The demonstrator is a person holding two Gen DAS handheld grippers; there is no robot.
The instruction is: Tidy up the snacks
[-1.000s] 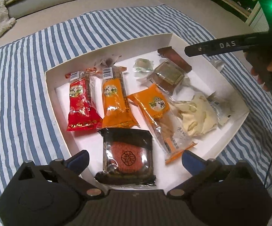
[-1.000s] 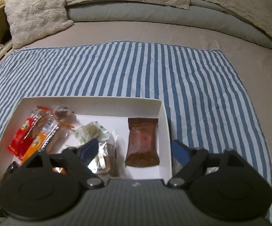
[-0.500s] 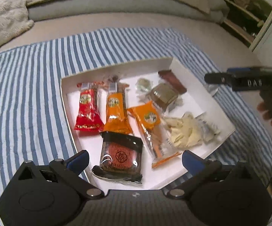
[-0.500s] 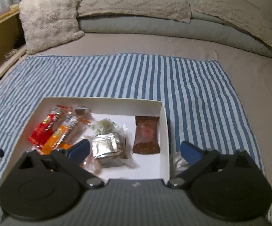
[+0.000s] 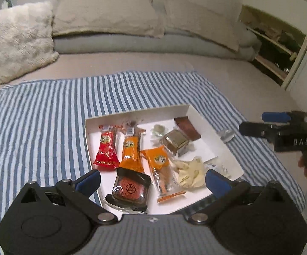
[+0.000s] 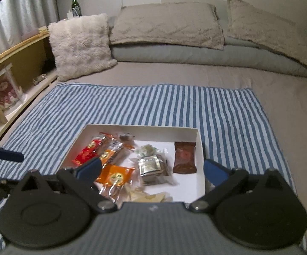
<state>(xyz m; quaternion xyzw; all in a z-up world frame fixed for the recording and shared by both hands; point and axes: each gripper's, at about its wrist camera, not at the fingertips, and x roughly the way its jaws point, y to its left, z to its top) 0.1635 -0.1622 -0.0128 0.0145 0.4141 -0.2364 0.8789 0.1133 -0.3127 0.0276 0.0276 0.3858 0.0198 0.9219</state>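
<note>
A white box (image 5: pixel 198 114) on the striped blanket holds several snacks: a red packet (image 5: pixel 106 148), two orange packets (image 5: pixel 131 150), a dark tray with a round red cake (image 5: pixel 130 189), a silver-wrapped piece (image 5: pixel 174 141) and a brown packet (image 5: pixel 187 127). My left gripper (image 5: pixel 152 180) hovers open above the box's near edge, holding nothing. My right gripper (image 6: pixel 152 170) also stands wide open and empty above the box (image 6: pixel 140 127), with the brown packet (image 6: pixel 184 157) ahead of it. A small clear-wrapped item (image 5: pixel 226 135) lies outside the box.
The blue-striped blanket (image 6: pixel 153 102) covers a grey bed, with pillows (image 6: pixel 166 19) and a fluffy cushion (image 6: pixel 81 44) at the head. A wooden shelf (image 6: pixel 15 70) runs along the left. Shelving (image 5: pixel 274 48) stands at the right.
Both grippers have risen and drawn back, so the box looks smaller and more of the bed shows. The right gripper's jaws have spread wider. The snacks have not moved.
</note>
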